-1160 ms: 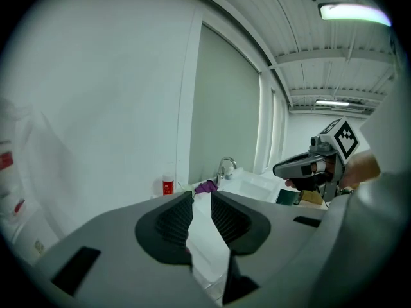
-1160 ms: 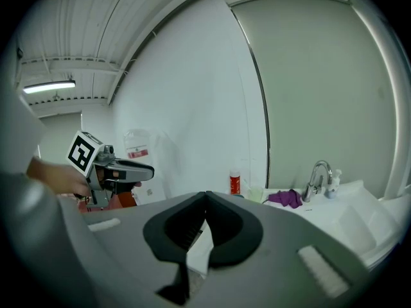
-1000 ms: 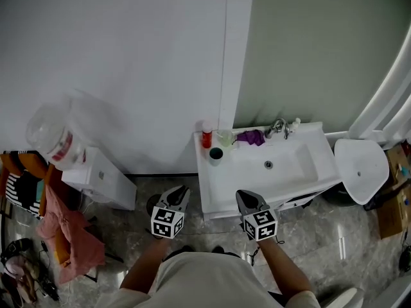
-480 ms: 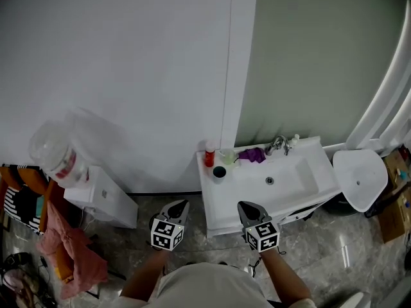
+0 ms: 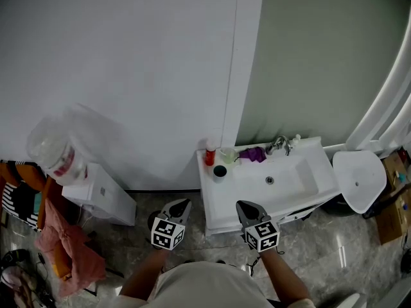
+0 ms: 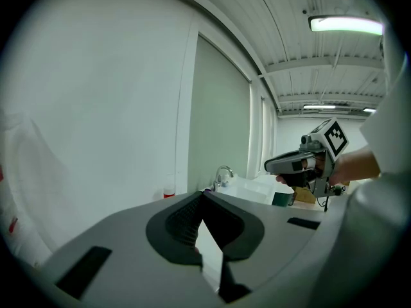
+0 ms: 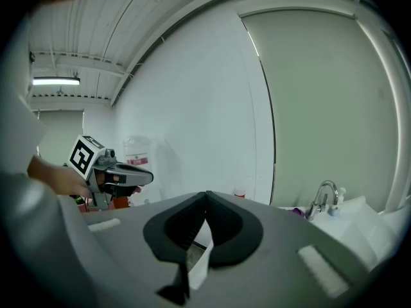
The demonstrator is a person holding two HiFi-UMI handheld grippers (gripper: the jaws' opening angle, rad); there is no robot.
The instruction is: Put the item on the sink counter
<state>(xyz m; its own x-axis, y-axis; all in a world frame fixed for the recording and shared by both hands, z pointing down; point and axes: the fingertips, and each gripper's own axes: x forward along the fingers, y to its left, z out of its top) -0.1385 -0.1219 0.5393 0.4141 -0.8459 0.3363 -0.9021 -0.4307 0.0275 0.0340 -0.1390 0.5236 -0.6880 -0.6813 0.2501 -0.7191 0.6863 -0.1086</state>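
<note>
A white wall (image 5: 128,76) is seen from 9 to 12 o'clock, a grey-green panel (image 5: 321,63) at 1 o'clock. Grey marble floor (image 5: 334,249) is spread at 5 o'clock. A ceiling strip light (image 6: 345,24) is lit.

The sink counter (image 5: 218,203) carries its clutter in a row left of the faucet (image 5: 277,144). A purple cloth (image 5: 253,153) lies just beside the faucet, then come a clear cup (image 5: 227,155) and a red bottle (image 5: 209,154) against the wall, with a dark cup (image 5: 219,171) slightly forward of them. A small white bottle (image 5: 295,139) stands right of the faucet. In front of the faucet the basin (image 5: 297,172) lies open from above, and the counter's front-left strip (the corner farthest from the faucet) is bare.
</note>
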